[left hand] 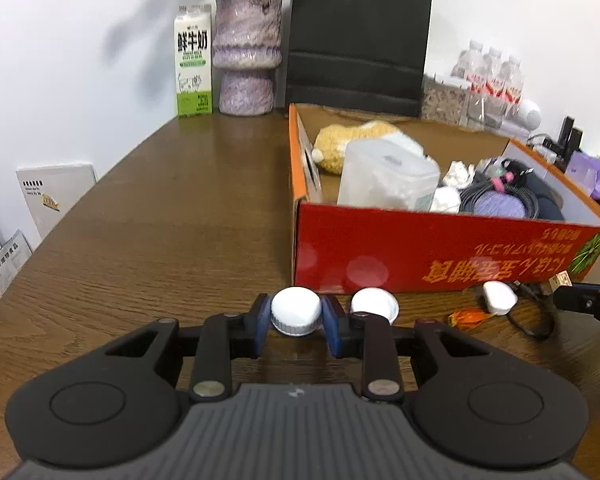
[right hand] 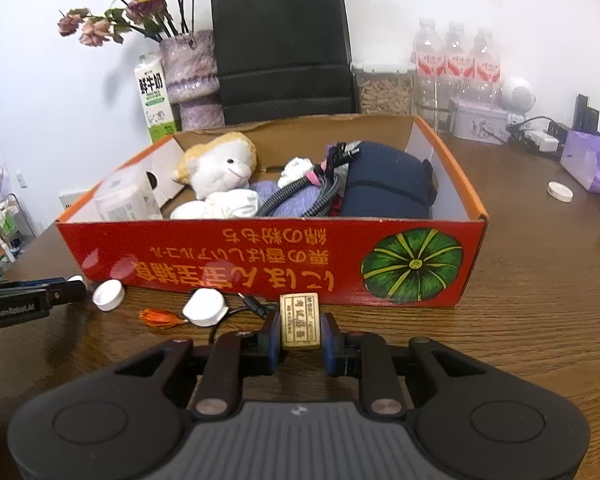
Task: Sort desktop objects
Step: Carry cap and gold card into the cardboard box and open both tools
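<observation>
While lifting over the red box (right hand: 268,256) wall, keep both grips level. Left gripper (left hand: 296,316) clamped on white cap (left hand: 296,310); right gripper (right hand: 300,330) clamped on gold bar (right hand: 300,320), both just before the box. Beware second cap (left hand: 373,306), charger plug (right hand: 204,306), its cable (right hand: 256,306), orange candy (right hand: 158,317).

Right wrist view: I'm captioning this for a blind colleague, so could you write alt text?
The right gripper holds a small gold block, its jaws shut on it, above a wooden table. Behind stands a red cardboard box with a plush toy inside.
</observation>
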Motion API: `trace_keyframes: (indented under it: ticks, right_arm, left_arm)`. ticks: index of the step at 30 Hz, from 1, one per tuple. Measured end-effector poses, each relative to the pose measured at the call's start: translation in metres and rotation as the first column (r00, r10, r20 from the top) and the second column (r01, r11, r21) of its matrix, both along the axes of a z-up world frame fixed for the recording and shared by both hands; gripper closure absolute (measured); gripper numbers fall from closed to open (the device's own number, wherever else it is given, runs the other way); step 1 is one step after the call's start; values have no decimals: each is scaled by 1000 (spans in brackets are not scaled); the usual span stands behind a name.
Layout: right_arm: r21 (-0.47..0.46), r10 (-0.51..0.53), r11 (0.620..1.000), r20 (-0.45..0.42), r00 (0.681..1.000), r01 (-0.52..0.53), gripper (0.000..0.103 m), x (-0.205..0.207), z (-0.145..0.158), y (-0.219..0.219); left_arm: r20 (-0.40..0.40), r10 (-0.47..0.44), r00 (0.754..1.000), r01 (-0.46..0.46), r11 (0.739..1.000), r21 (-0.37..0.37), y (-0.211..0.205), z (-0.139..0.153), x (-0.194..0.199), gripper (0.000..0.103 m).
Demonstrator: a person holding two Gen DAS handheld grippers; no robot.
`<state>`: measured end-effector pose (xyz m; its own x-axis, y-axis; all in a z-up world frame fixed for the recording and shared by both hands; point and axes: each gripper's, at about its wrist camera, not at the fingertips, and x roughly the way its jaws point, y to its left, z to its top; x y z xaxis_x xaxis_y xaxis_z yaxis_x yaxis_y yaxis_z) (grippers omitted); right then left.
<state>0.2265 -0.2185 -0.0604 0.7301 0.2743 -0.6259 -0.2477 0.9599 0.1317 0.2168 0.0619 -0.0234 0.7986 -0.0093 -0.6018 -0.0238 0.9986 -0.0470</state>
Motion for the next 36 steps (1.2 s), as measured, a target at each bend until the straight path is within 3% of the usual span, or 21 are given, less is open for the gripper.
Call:
trace_keyframes:
  ticks: [8, 15, 23, 28, 36]
  right_arm:
    - [27, 34, 999, 116, 993, -37, 83, -17, 40, -3]
    - [46, 42, 998, 216, 976, -53, 83, 5, 74, 10]
    - [78, -5, 997, 246, 969, -14, 83, 44, 66, 18]
    - [67, 10, 997, 225, 974, -26, 83, 64, 46, 21]
    - [45, 40, 998, 187, 981, -49, 83, 74, 25, 20]
  left_arm:
    - [175, -44, 984, 48, 999, -19, -10, 57, -17, 75]
    - [285, -117, 951, 132, 991, -33, -47, 91, 7, 74]
    - [303, -83, 949, 105, 993, -55, -74, 68, 48, 74]
    - [290, -104, 951, 107, 994, 4, -83, 48, 65, 74]
    - [275, -148, 950, 143, 989, 37, -86, 31, 73, 74]
